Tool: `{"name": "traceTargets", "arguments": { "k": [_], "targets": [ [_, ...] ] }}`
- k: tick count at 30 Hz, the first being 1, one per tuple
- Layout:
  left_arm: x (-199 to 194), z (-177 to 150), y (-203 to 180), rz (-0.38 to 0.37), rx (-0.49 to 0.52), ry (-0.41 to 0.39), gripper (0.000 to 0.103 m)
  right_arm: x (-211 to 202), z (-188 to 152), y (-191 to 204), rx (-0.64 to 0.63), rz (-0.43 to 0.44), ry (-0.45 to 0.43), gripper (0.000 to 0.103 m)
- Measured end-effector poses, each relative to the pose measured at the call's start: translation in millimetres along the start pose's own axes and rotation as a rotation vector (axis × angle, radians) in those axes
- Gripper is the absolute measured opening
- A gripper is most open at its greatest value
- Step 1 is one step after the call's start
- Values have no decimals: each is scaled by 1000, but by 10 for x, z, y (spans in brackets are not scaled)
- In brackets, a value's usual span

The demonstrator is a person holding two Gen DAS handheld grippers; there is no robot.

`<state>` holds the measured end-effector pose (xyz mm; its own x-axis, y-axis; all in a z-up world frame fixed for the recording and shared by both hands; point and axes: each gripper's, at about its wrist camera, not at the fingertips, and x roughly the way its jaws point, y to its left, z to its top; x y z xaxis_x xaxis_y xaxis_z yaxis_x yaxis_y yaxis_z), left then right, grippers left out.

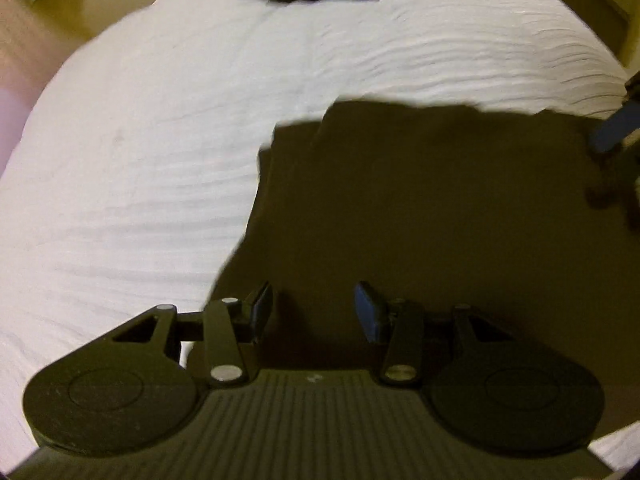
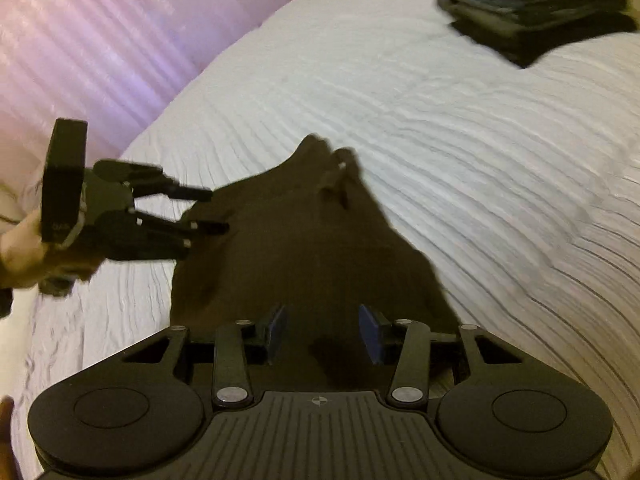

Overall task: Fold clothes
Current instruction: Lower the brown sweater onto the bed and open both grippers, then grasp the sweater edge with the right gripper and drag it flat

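left claw (image 1: 314, 312) near the lens, blue pads apart with nothing pinched between them, hanging just above the near part of the dark garment (image 1: 420, 208). right claw (image 2: 323, 334) likewise parted, pads clear of the cloth, poised over the garment's near edge. no earlier picture to compare with; both simply stand open over the fabric.

lies spread on the white bed (image 1: 140, 160), dark garment in the near half of the cover, roughly flat with a few layered folds along its left edge in the left wrist view. in the right wrist view, narrows toward a bunched far end with small pale dots, perhaps fasteners, too blurred to say. seen there from the side too, the left claw at the garment's left border, held by a hand (image 2: 24, 248).

looks soft, light and limp: likely to drape and sag between two holds, to slide easily over the ribbed cover, and to crease wherever pinched. nothing fragile about it. best taken at an edge or corner, one claw at each side of the same border, pinching all layers together so the lower ones do not trail; a bite into the flat middle would only raise a tent of cloth.

farther off, near the far side of the bed, a stack of folded dark clothes (image 2: 536, 12), well apart from the garment.
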<state>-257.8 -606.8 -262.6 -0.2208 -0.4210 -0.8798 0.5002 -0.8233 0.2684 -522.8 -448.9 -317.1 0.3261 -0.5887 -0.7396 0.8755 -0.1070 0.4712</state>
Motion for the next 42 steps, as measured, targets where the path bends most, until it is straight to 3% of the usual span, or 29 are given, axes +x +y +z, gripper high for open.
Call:
{"name": "traceTargets", "arguments": {
  "k": [7, 12, 17, 23, 28, 30, 33, 35, 41, 42],
  "targets": [
    [354, -181, 288, 33, -114, 21, 44, 419, 147, -175, -54, -9, 52, 44],
    [209, -312, 499, 88, -189, 27, 42, 106, 17, -199, 2, -88, 32, 44],
    [-70, -567, 693, 106, -347, 37, 42, -122, -120, 95, -12, -33, 49, 44],
    [-88, -652, 458, 48, -332, 33, 42, 141, -413, 743, -174, 119, 124, 44],
    [258, -628, 466, 61, -334, 55, 46, 452, -798, 796, -193, 98, 207, 44],
    [345, -643, 546, 59, -364, 57, 52, 445, -934, 739, -201, 92, 227, 44],
    [256, -622, 603, 69, -379, 52, 50, 307, -984, 686, -183, 87, 249, 44],
    [99, -613, 601, 82, -360, 44, 44, 141, -963, 627, -146, 74, 236, 44],
    [-472, -643, 283, 96, -250, -14, 46, -286, -742, 161, 51, -81, 87, 45],
    [-562, -653, 193, 91, -226, -26, 48, -295, -713, 43, 106, -98, 68, 49]
  ]
}}
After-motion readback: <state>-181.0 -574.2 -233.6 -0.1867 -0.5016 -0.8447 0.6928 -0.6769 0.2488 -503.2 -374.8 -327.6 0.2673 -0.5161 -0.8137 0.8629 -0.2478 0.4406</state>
